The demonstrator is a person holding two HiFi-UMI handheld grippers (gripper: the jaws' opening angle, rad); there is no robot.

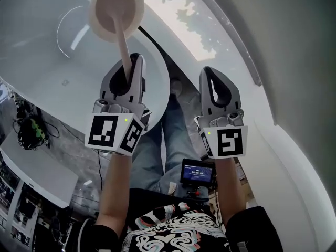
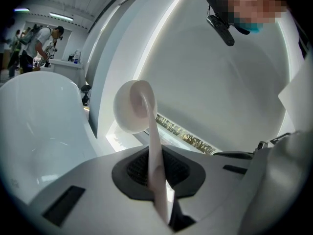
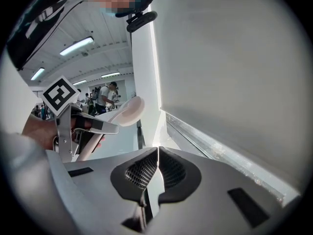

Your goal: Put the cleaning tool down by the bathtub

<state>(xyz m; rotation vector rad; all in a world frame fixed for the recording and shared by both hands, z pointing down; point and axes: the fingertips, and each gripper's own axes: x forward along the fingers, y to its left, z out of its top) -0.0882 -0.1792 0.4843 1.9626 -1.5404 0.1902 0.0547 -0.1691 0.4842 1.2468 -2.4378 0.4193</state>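
Item: cleaning tool (image 1: 116, 10), pale, with a round cupped head on a slim handle. It is held in the left gripper (image 1: 130, 62), whose jaws are pinched on the handle's near end, so that the head is raised up and away over the white bathtub (image 1: 47, 72); no contact with the tub is seen. In the left gripper view the handle (image 2: 155, 160) is seen clamped between the dark ribbed pads (image 2: 134, 169). The right gripper (image 1: 212, 73) is held level with the left, to its right and apart from it; its jaws are pressed together with nothing between them. A strip of glossy floor (image 1: 178, 22) is seen between the tub and a white wall (image 1: 294, 62) on the right. The person's jeans (image 1: 170, 135) and a small lit screen (image 1: 198, 172) are visible below the grippers.
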